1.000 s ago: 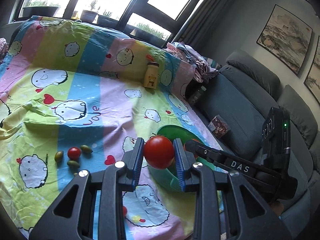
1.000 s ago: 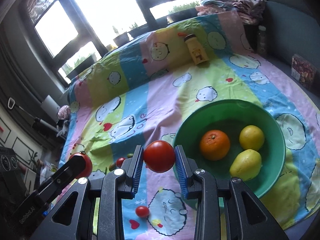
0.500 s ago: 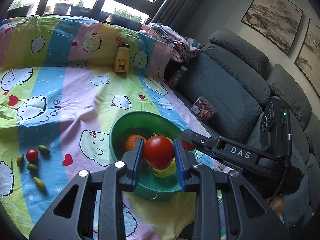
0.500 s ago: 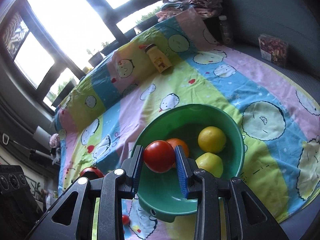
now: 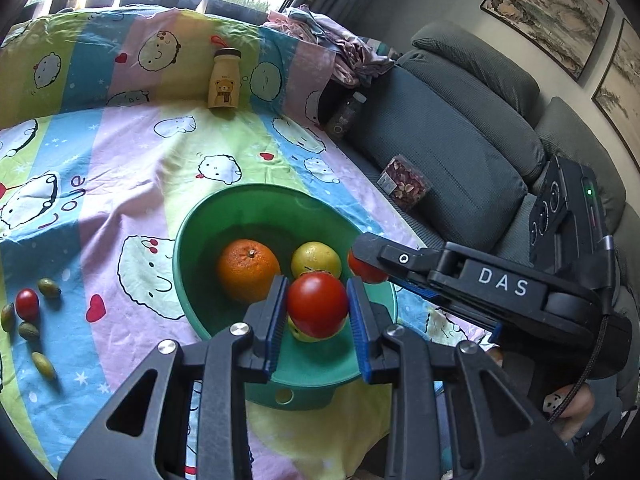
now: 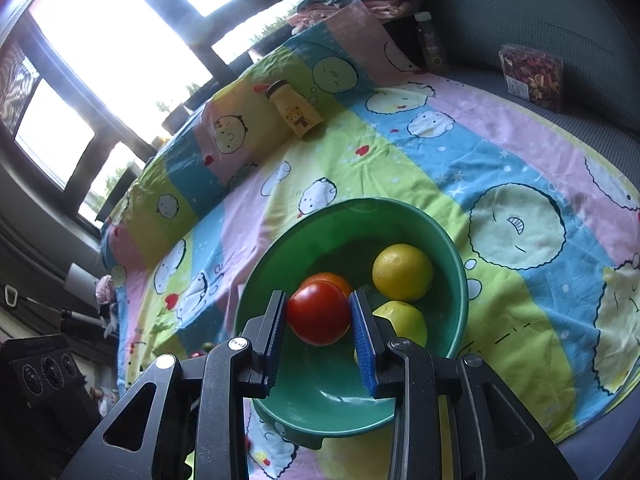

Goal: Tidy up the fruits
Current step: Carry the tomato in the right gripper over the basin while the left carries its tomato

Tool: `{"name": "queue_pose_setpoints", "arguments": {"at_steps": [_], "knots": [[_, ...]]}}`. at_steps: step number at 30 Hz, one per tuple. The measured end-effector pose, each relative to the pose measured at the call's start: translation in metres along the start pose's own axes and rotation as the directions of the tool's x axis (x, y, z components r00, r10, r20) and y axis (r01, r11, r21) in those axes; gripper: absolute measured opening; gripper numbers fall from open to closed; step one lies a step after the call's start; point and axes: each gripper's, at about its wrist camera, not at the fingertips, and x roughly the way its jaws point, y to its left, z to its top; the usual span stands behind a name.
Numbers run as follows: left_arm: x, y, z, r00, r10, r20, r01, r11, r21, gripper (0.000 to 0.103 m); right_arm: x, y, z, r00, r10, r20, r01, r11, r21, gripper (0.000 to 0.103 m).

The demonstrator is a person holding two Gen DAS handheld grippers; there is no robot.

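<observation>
A striped cartoon-print bedsheet (image 5: 132, 168) covers the surface. A yellow bear-print bottle (image 5: 225, 79) stands upright near its far edge. Beyond the sheet's right edge runs a grey sofa (image 5: 460, 128); on its seat sits a clear box of dried petals (image 5: 405, 182), and a dark bottle (image 5: 347, 112) stands further back beside a heap of crumpled clothes (image 5: 340, 46). Two framed landscape paintings (image 5: 548, 12) hang on the wall.
</observation>
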Motion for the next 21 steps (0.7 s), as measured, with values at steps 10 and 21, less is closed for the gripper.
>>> {"name": "queue_pose_setpoints", "arguments": {"at_steps": [10,21], "knots": [[0.017,0.000,-0.005,0.999,0.014,-0.050,-0.013,1.000,0.003,0.030,0.016,-0.002,-0.002,0.999,-0.012,-0.053,0.012,1.000,0.004,0.034],[0.027,0.004,-0.007,0.996,0.042,-0.082,-0.042,0.999,0.002,0.030,0.030,-0.002,-0.003,0.995,-0.024,-0.099,0.024,1.000,0.001,0.034]]}}
